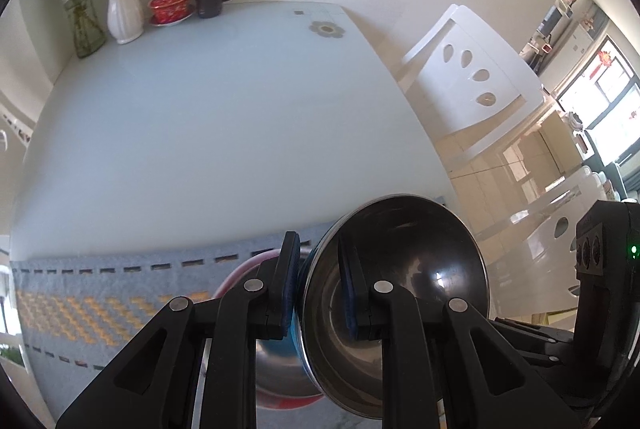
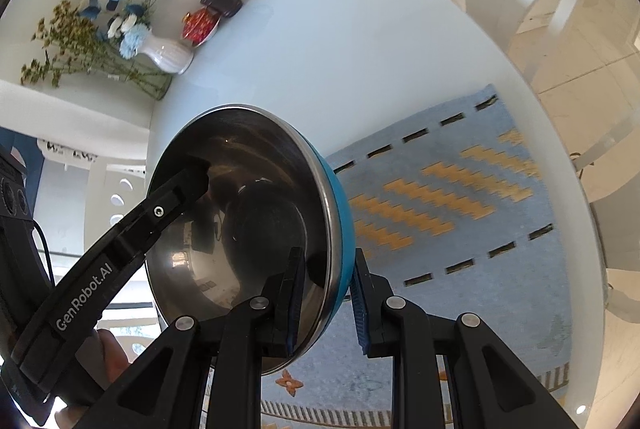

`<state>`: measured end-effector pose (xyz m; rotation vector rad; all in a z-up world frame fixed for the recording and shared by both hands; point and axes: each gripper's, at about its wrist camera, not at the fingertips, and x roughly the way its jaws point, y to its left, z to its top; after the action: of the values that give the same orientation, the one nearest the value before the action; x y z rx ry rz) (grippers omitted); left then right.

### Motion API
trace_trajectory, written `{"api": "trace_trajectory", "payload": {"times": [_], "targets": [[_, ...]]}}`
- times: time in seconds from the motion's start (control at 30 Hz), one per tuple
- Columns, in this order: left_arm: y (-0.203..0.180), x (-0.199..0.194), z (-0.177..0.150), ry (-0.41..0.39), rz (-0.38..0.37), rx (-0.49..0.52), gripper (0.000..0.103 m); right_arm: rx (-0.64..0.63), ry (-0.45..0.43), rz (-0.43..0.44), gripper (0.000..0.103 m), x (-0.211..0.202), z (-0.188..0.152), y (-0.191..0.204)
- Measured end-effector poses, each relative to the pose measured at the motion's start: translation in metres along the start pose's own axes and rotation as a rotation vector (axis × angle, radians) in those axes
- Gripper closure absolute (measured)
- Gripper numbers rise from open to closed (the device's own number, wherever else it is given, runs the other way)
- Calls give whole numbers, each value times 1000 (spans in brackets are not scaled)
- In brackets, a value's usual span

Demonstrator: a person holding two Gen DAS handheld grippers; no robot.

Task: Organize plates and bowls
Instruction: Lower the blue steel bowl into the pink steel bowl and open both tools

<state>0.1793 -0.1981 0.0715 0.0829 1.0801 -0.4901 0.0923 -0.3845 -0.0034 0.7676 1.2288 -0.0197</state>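
A: Right up close are the black fingers of the left gripper (image 1: 318,289). They pinch the rim of a shiny steel bowl with a blue outside (image 1: 394,281). One finger is inside the bowl and one is outside.

B: What about the right gripper (image 2: 326,303)?

A: It pinches the rim of the same bowl (image 2: 244,225), on the other side. Its fingers are close together too, one inside and one outside. So both grippers hold one bowl, and it is tipped on its side, up off the blue woven mat with yellow zigzags (image 2: 460,197).

B: Is anything under it?

A: Yes. In the left view another steel bowl with a red outside (image 1: 280,381) sits on the mat just below.

B: Is the tidying done?

A: I don't think so. The blue bowl is in the air, not put down yet. It may go into the red bowl, but I can't be sure. I see no plates here. The white glass table (image 1: 200,117) has a white vase of flowers (image 1: 124,13) at the back.
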Motion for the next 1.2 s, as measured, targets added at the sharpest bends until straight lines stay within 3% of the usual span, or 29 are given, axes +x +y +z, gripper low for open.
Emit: {"api": "trace_trajectory", "payload": {"times": [0.5, 1.2], "targets": [[47, 23, -33, 72, 7, -107, 87, -13, 63, -22, 80, 39, -6, 17], [63, 27, -40, 58, -17, -158, 87, -6, 88, -18, 80, 55, -7, 17]]}}
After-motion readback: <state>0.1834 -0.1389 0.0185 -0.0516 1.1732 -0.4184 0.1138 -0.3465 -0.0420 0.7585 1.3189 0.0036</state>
